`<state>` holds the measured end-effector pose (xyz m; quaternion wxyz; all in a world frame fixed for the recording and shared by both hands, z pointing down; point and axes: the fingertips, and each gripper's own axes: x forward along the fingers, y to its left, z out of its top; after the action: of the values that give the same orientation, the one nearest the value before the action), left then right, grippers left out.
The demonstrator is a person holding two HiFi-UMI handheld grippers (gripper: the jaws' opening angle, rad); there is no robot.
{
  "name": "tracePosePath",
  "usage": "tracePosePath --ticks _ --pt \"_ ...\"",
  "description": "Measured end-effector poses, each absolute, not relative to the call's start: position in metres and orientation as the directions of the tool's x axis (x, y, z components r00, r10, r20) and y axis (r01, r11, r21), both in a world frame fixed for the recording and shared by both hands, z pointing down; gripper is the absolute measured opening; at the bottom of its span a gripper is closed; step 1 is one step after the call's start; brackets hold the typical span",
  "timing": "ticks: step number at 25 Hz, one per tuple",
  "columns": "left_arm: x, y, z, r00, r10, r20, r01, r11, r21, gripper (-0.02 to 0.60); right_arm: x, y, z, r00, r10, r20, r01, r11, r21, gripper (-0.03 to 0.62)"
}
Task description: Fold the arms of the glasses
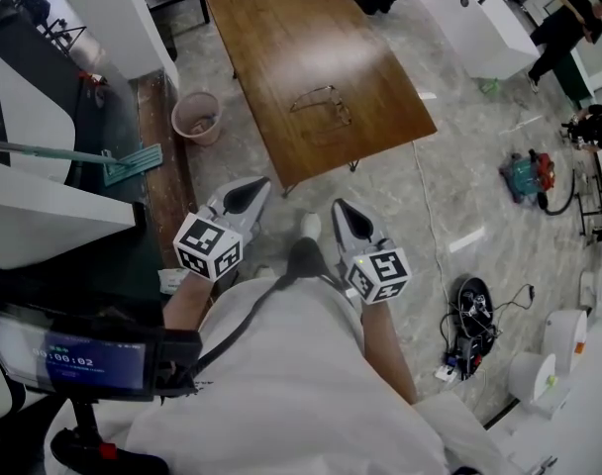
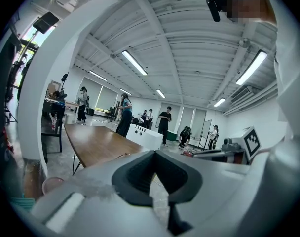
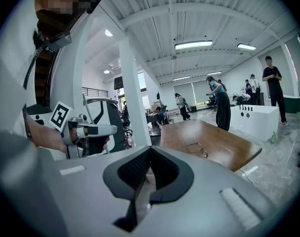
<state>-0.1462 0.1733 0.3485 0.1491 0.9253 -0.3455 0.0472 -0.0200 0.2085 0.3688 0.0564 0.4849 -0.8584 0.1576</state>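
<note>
Pink bucket [image 1: 196, 116] beside wooden table [image 1: 281, 47]; green mop [image 1: 133, 163] nearby

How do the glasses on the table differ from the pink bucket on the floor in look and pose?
The glasses are a thin wire outline lying flat on the brown table, arms seemingly unfolded; the bucket is a solid pinkish tub standing upright on the floor beside the table. The glasses look much slimmer than the bucket. Shared: neither is touched by the left gripper or the right gripper, both shut.
</note>
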Motion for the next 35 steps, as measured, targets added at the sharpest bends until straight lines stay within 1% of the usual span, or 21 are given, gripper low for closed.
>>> tracePosePath --ticks 5,11,22,26,30,35 --pt "-0.120 0.122 0.353 0.734 -0.649 0.200 -0.679 -0.695 0.234 0.005 0.005 0.156 0.377 -0.560 -0.792 0.242 -0.827 0.514 -0.230 0.008" --pt "-0.086 0.062 0.350 0.709 -0.672 0.214 -0.705 -0.671 0.228 0.005 0.035 0.094 0.381 -0.600 -0.752 0.271 -0.800 0.558 -0.221 0.008" --pt "-0.031 -0.022 0.375 0.620 -0.723 0.305 -0.784 -0.581 0.219 0.005 0.090 -0.012 0.405 -0.671 -0.652 0.352 -0.738 0.630 -0.240 0.008" --pt "-0.023 -0.044 0.395 0.574 -0.740 0.351 -0.818 -0.544 0.190 0.005 0.102 -0.039 0.422 -0.694 -0.615 0.375 -0.715 0.648 -0.261 0.008" --pt "-0.026 -0.060 0.406 0.544 -0.753 0.370 -0.837 -0.517 0.178 0.005 0.102 -0.059 0.438 -0.715 -0.580 0.390 -0.691 0.673 -0.265 0.008" --pt "-0.035 -0.074 0.423 0.529 -0.749 0.399 -0.847 -0.498 0.188 0.005 0.098 -0.079 0.456 -0.708 -0.575 0.410 -0.697 0.661 -0.278 0.008"
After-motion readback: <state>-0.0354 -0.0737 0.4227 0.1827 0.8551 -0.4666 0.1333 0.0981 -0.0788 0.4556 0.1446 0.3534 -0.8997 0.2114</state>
